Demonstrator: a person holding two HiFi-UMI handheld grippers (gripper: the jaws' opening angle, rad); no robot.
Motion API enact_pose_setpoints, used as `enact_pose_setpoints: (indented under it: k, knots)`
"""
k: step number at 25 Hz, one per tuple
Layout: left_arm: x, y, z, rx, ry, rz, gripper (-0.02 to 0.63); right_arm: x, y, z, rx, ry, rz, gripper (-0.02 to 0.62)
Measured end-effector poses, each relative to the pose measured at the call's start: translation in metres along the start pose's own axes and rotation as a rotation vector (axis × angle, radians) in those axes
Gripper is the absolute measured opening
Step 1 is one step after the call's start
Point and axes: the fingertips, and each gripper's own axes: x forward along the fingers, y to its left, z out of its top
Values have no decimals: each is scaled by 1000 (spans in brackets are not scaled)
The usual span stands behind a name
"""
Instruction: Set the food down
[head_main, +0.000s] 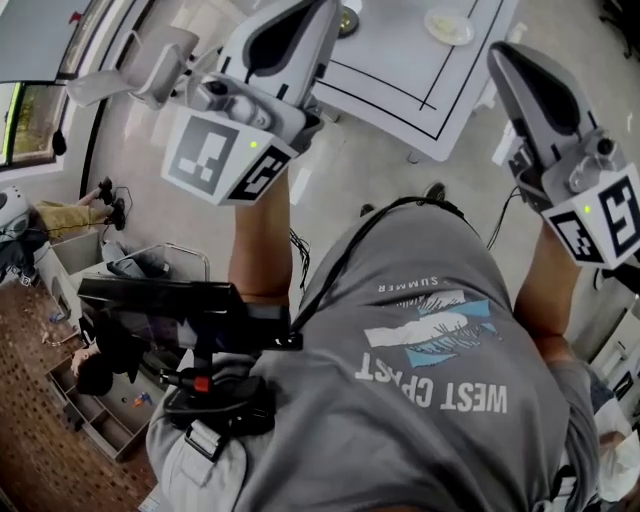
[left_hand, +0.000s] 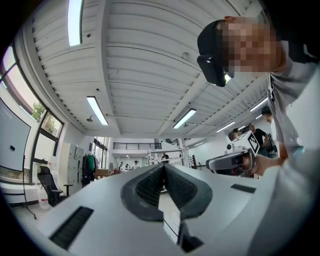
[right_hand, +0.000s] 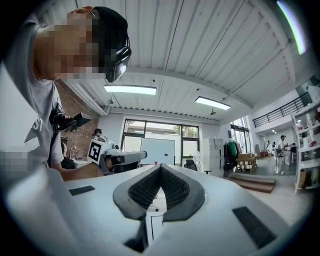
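The left hand-held gripper (head_main: 295, 30) is raised in the upper middle of the head view. Its tips are cut off by the top edge there. Its own view shows the two dark ribbed pads meeting at the tips, with nothing between them. The right hand-held gripper (head_main: 525, 80) is raised at the upper right. Its pads are likewise pressed together at the tips and hold nothing. Each carries its marker cube (head_main: 222, 160) on the near end.

No food can be made out in either gripper. The only likely place for it is a small pale plate (head_main: 449, 25) on the white, black-lined counter (head_main: 400, 90) at the top of the head view, well apart from both grippers. The plate is too small and washed out to tell what lies on it. A dark round thing beside the left gripper on that counter is mostly hidden.

The person's grey printed shirt (head_main: 430, 400) fills the lower half of the head view and hides the floor below. A black device (head_main: 190, 320) sits at the lower left on the chest. Both gripper views point upward at the ribbed ceiling and strip lights.
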Motion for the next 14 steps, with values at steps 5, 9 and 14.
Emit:
enact_pose_setpoints:
  k: [5,9,14]
  knots:
    - [-29,2,-13,-17,-1,-10,8,8,29,-10,-5,5,-5,6]
    - [-47,5,-20,-23,-1,-14,8,16,46,-19,2,11,-8,8]
    - [-68,15,-19,-33,0,-16,8,21,62,-33,54,7,-16,8]
